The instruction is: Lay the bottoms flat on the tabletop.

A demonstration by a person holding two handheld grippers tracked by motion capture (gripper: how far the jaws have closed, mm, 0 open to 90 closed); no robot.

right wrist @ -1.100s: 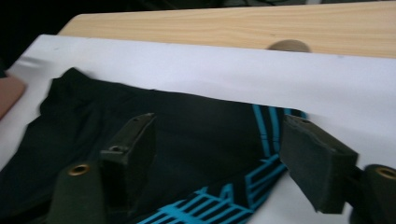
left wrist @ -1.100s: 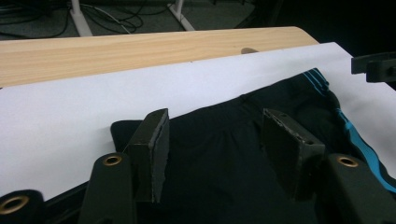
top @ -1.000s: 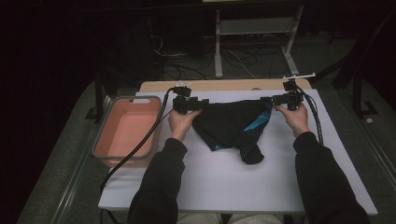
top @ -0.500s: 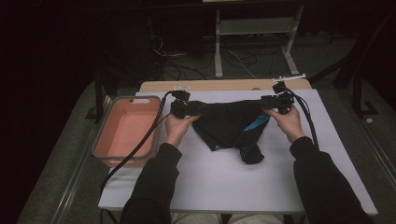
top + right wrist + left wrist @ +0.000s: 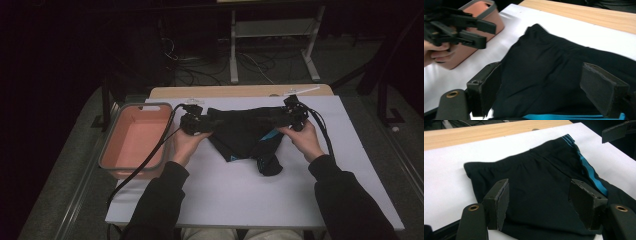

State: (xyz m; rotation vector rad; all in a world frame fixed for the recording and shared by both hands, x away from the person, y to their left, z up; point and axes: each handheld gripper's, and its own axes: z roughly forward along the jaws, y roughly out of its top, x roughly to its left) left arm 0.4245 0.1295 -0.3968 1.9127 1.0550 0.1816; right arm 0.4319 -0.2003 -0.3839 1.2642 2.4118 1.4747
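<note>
Black shorts (image 5: 250,132) spread at centre frame on white table (image 5: 250,200), flanked by left gripper (image 5: 212,123) and right gripper (image 5: 280,117), jaws of both parted, grasping nothing; pink bin (image 5: 132,140) at left.

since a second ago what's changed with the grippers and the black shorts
Both grippers came inward along the far edge of the black shorts, bunching it narrower. The left gripper has just been opening; the right gripper also stands open, with cloth between the pads but not pinched. The pink bin and white board stayed put.
</note>
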